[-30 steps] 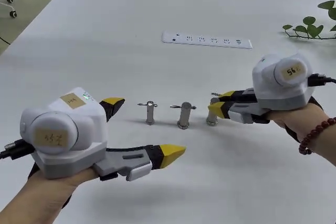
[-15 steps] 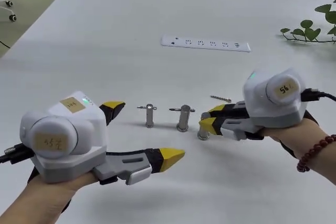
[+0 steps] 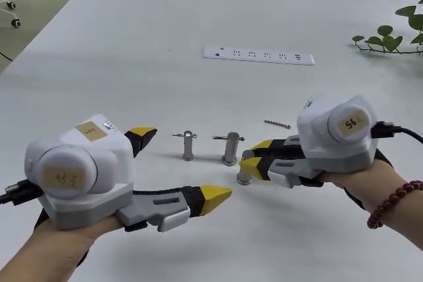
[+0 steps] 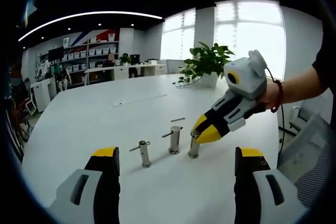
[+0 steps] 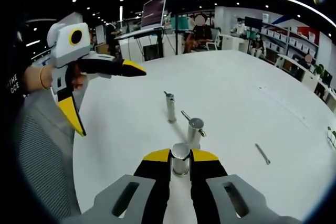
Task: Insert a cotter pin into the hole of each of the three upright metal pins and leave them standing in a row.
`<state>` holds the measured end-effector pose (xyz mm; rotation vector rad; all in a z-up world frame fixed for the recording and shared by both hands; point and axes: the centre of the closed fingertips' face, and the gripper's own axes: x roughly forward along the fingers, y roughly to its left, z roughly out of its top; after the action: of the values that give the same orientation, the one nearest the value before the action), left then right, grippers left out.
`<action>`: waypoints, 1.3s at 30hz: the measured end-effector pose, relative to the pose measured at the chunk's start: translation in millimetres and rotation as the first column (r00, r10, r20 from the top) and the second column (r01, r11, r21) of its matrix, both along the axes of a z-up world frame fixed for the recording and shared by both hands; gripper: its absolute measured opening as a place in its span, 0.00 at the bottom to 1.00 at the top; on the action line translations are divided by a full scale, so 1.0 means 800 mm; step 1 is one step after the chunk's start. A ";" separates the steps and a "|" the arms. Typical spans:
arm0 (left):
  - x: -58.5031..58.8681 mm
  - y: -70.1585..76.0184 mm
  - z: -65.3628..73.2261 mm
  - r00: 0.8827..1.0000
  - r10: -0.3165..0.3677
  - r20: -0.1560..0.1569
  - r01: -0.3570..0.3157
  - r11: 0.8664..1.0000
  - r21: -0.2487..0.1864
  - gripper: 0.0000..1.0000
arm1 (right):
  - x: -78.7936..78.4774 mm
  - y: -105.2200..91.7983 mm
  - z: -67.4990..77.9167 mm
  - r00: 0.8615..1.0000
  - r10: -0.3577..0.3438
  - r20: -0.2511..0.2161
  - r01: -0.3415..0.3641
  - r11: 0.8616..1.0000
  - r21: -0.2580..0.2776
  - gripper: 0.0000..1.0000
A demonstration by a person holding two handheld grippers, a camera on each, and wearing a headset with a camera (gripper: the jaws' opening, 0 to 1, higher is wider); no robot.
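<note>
Head view: right tool [image 3: 253, 158] pinching bare pin [image 3: 244, 178] moved left; left tool [image 3: 185, 163] spread.

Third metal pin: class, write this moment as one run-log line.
right tongs: shut on bare pin | left tongs: open | cotter pin: loose, not inserted

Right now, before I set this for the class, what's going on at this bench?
A person works with a handheld gripper in each hand. The right gripper is shut on a bare metal pin, holding it upright at table level, slightly out of line with the other two. Those, the left pin and the middle pin, stand upright with cotter pins through them. One loose cotter pin lies on the white table beyond them. The left gripper is open and holds nothing.
</note>
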<state>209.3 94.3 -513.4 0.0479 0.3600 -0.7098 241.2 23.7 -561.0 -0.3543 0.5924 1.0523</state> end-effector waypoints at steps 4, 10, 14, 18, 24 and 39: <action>0.001 0.000 0.000 1.000 0.001 0.002 -0.001 1.000 0.000 0.90 | 0.000 -0.001 -0.001 1.000 0.016 0.008 -0.017 1.000 0.005 0.08; 0.001 0.001 -0.001 1.000 0.000 0.001 0.000 1.000 0.004 0.90 | 0.001 -0.001 -0.002 0.999 0.039 0.015 -0.039 0.999 0.008 0.08; 0.001 0.000 -0.003 1.000 -0.002 0.000 0.002 1.000 0.015 0.90 | 0.001 -0.002 -0.005 0.999 0.045 0.026 -0.045 0.999 -0.001 0.10; 0.001 0.001 -0.003 1.000 0.000 0.000 0.000 1.000 0.015 0.91 | 0.000 -0.004 -0.005 0.999 0.044 0.030 -0.044 0.999 -0.003 0.13; 0.002 0.002 0.000 1.000 0.007 0.006 -0.007 1.000 0.009 0.92 | -0.004 -0.007 0.005 0.999 0.040 0.003 -0.040 0.999 0.003 0.19; 0.002 0.003 0.006 1.000 0.013 0.024 -0.013 1.000 0.011 0.93 | 0.005 -0.032 0.036 0.997 0.015 -0.080 -0.013 1.000 0.024 0.30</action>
<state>210.6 96.4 -508.5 0.0647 0.3407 -0.6942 245.3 -1.8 -532.0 -0.2978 0.6494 1.0897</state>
